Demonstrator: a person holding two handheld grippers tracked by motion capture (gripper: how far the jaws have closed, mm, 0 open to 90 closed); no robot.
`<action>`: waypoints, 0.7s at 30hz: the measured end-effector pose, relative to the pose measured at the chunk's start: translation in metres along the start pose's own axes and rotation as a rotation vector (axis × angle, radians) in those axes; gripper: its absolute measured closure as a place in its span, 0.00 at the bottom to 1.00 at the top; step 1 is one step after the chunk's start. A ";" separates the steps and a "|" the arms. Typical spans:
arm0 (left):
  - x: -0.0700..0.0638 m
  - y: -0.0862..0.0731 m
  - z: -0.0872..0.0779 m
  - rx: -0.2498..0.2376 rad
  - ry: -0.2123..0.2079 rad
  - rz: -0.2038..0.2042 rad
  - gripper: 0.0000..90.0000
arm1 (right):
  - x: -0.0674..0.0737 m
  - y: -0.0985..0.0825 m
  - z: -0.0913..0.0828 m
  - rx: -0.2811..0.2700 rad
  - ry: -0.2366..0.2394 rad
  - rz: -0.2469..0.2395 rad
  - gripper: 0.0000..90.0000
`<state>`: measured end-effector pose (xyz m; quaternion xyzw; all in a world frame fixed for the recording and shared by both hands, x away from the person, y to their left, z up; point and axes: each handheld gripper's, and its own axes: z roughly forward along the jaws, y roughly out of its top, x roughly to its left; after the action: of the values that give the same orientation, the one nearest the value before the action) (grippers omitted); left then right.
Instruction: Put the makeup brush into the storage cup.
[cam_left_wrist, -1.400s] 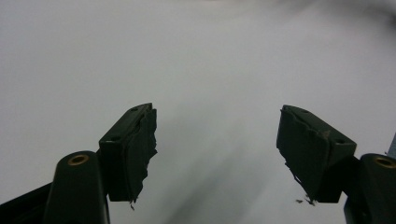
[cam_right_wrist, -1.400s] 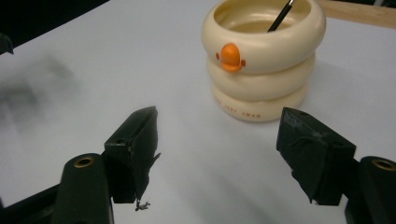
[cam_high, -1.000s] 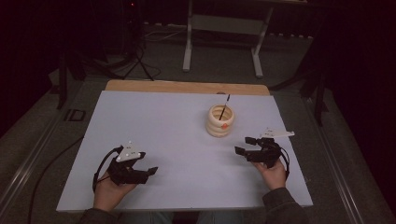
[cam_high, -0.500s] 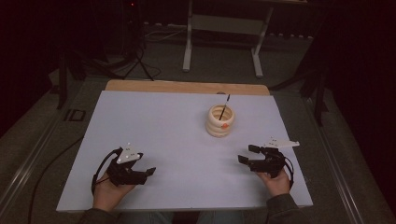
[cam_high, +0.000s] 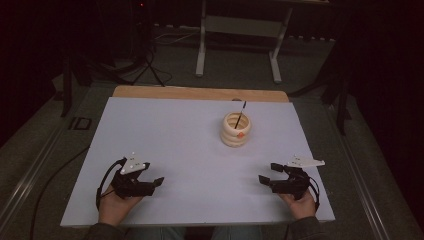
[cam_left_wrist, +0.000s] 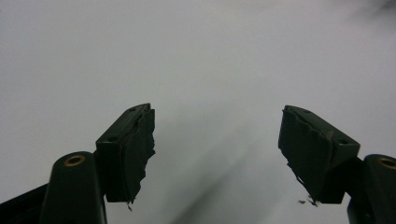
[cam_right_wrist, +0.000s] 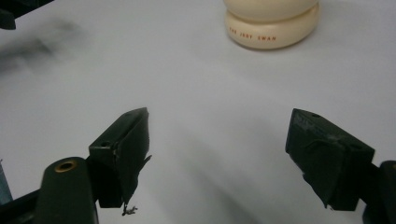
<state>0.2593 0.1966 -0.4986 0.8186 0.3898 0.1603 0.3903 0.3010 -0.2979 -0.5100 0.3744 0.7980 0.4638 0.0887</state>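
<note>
A white rectangular table top (cam_high: 165, 140) with a bare wooden strip (cam_high: 200, 93) along its far edge is surrounded by a dark grey floor (cam_high: 40, 150), on which a pale metal frame stand (cam_high: 202, 47) and black cables (cam_high: 145, 67) are set in dim light.

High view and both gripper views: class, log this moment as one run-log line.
left gripper: open, empty | right gripper: jaws just opening, empty | cream ribbed holder: upright on table, black stick inside, untouched

The high view looks down on the white table (cam_high: 175, 145); both gripper views skim it closely, the right facing the cream holder (cam_right_wrist: 271, 23).
</note>
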 end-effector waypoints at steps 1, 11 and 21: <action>0.000 0.000 0.000 -0.002 0.000 0.000 0.30 | 0.000 -0.001 0.000 0.000 0.000 0.001 0.24; 0.001 -0.001 0.002 0.010 0.004 0.008 0.30 | 0.000 -0.007 -0.003 0.004 -0.002 0.007 0.22; 0.002 -0.001 0.002 0.009 -0.005 0.005 0.30 | 0.004 -0.004 0.004 0.015 -0.004 -0.010 0.22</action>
<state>0.2613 0.1971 -0.5008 0.8217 0.3875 0.1573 0.3872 0.2978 -0.2936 -0.5145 0.3720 0.8032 0.4565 0.0900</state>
